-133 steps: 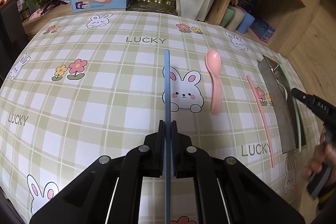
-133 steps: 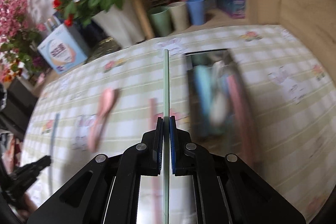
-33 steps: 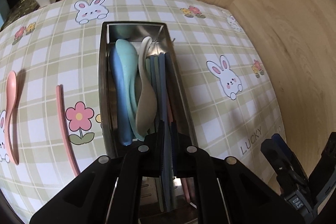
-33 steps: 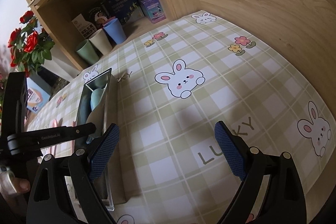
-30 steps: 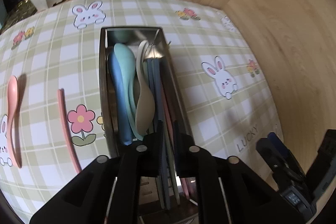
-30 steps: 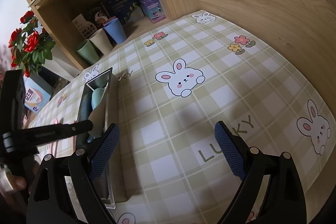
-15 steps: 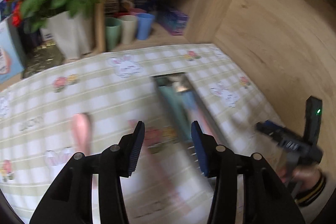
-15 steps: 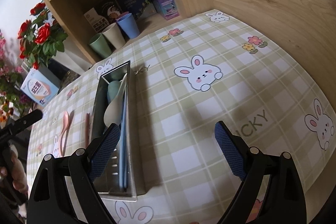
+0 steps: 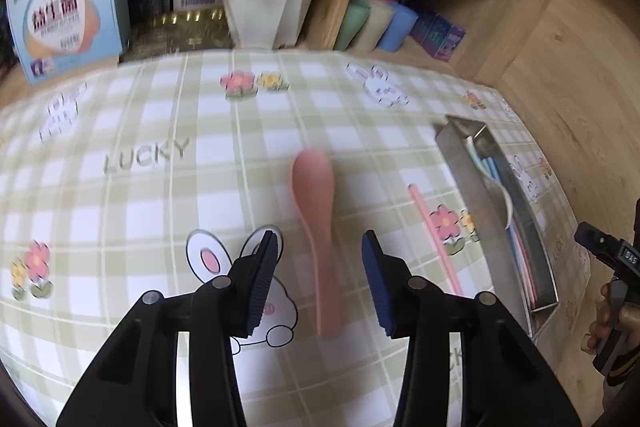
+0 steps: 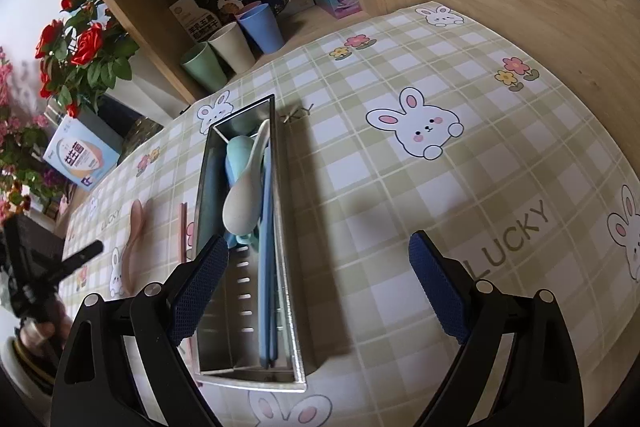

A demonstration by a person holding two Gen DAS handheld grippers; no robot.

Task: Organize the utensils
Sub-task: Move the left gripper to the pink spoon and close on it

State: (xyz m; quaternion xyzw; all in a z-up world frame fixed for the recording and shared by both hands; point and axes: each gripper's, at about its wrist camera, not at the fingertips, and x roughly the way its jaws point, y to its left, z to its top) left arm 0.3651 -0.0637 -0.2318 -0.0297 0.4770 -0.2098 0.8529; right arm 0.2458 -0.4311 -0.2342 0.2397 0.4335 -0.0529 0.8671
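- Blue chopstick (image 10: 265, 267) is no longer in your left gripper (image 9: 320, 269): a second ago the jaws were pinched on it over the steel tray (image 10: 294, 347), and now it lies inside, along the tray's right wall
- Your left jaws have just been opening and stand part-way apart with nothing between the pads; only the tablecloth and the pink spoon (image 9: 316, 211) show through the gap
- Your left hand has swung away from the tray, which now sits off to the right edge of its view, and your fingers are lined up over the spoon's handle
- That leaves, by my reading, two pieces outside the tray: the spoon and the pink chopstick (image 9: 434, 233), which lies between the spoon and the tray
- Your right gripper (image 10: 320, 283) hangs wide open and empty over the near end of the tray, gripping nothing
- The spoon lies flat on the cloth, bowl pointing away from you and handle towards you, well apart from the tray; the picture is smeared, so I cannot tell whether your pads are low enough to touch it
- It looks like smooth, light plastic with a slim handle, so close squarely across the handle or it may twist out
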